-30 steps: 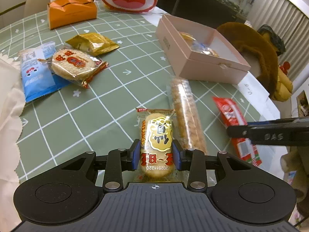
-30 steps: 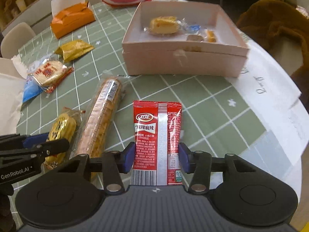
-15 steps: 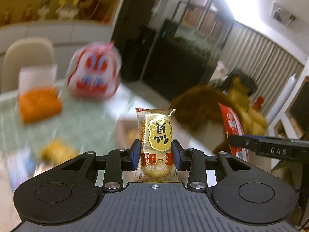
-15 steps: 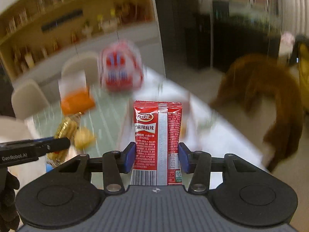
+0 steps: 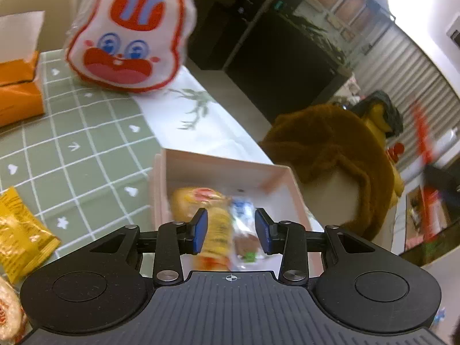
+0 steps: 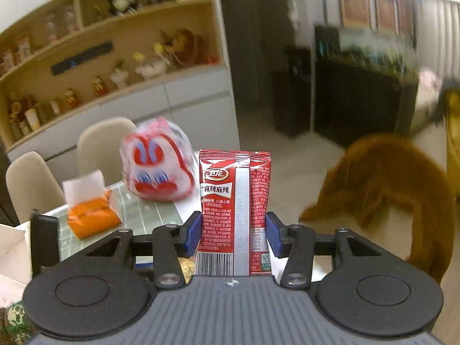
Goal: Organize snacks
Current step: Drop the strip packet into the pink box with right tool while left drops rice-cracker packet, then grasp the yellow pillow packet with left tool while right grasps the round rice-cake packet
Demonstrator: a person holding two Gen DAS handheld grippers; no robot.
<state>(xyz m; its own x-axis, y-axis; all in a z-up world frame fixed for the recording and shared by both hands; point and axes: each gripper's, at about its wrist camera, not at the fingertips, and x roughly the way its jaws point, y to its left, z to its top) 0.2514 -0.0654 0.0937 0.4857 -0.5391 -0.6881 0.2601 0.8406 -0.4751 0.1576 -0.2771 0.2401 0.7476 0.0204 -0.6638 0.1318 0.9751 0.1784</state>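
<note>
My left gripper [image 5: 231,231] hangs open over the pink box [image 5: 280,179]. The yellow rice cracker packet [image 5: 216,231] shows blurred between the fingers, touching neither pad, over the box with other wrapped snacks [image 5: 243,215]. My right gripper [image 6: 233,234] is shut on a red spicy snack packet [image 6: 235,212] and holds it upright in the air, above the table. In the left wrist view the right gripper and its red packet [image 5: 422,138] are a blur at the far right.
A rabbit-face bag [image 5: 126,31] and an orange tissue pack [image 5: 17,86] stand at the back of the green checked table [image 5: 86,149]. A yellow snack packet [image 5: 20,230] lies at the left. A brown plush toy [image 5: 330,149] sits beyond the box.
My left gripper moved over the pink box and opened, letting go of the rice cracker packet. My right gripper stays lifted with the red packet.
</note>
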